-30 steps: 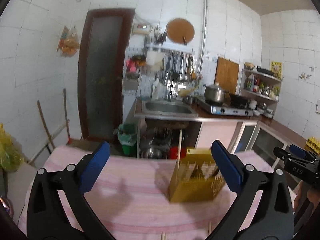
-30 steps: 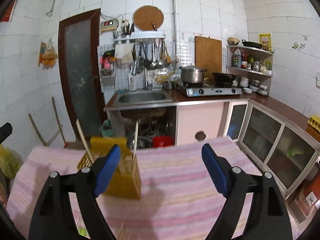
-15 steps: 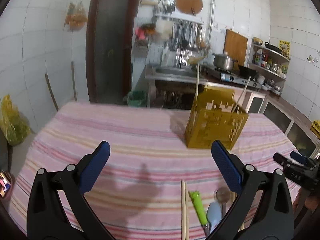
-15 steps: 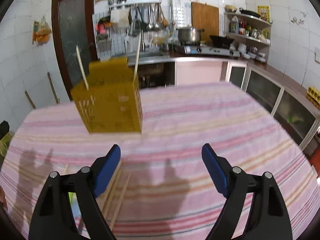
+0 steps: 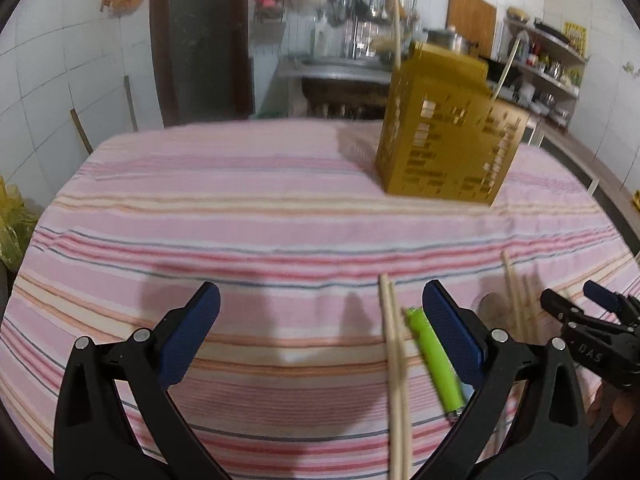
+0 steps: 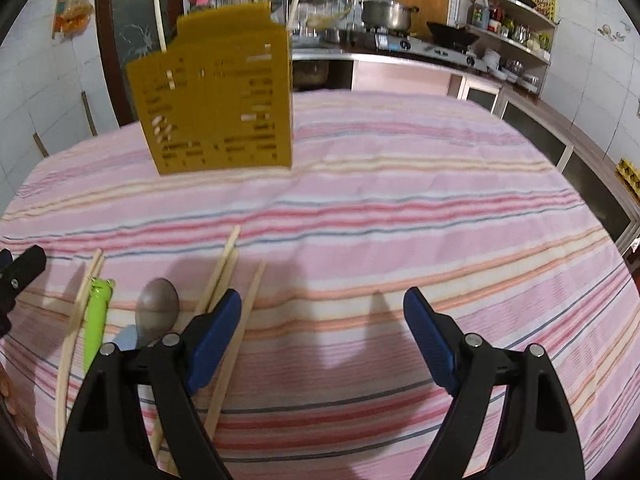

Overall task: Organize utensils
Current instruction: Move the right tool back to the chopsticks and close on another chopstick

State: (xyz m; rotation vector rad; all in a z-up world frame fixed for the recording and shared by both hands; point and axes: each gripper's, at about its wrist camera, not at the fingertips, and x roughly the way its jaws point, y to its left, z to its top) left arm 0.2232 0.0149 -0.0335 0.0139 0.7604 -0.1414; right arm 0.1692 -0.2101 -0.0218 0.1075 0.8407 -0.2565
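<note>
Both my tongs stand released over the worktop [image 5: 240,208], jaws spread wide and nothing between the blue pads. My left tongs [image 5: 320,330] hover above the striped cloth; my right tongs [image 6: 322,330] do the same further along the near edge. The yellow utensil caddy [image 5: 444,140] stands upright toward the far side of the worktop, well apart from both tongs, with two chopsticks standing in it. The left view places the caddy ahead and to the right; the right view places it ahead and to the left. The left view shows a pair of chopsticks [image 5: 394,360] lying side by side just inside my left tongs' right finger, with a green-handled utensil [image 5: 434,356] beside them, partly hidden by that finger. Only the right view shows the metal spoon [image 6: 157,306] clearly, lying bowl-up between the green-handled utensil and a second group of chopsticks [image 6: 224,276]; in the left view it is a blurred patch behind the finger. That second group passes under my right tongs' left finger. The right view also shows a stove, a pot [image 6: 387,13] and shelves along the back wall in sharper detail. The left view shows my right tongs' tips at its right edge; the right view shows one left fingertip at its left edge.
</note>
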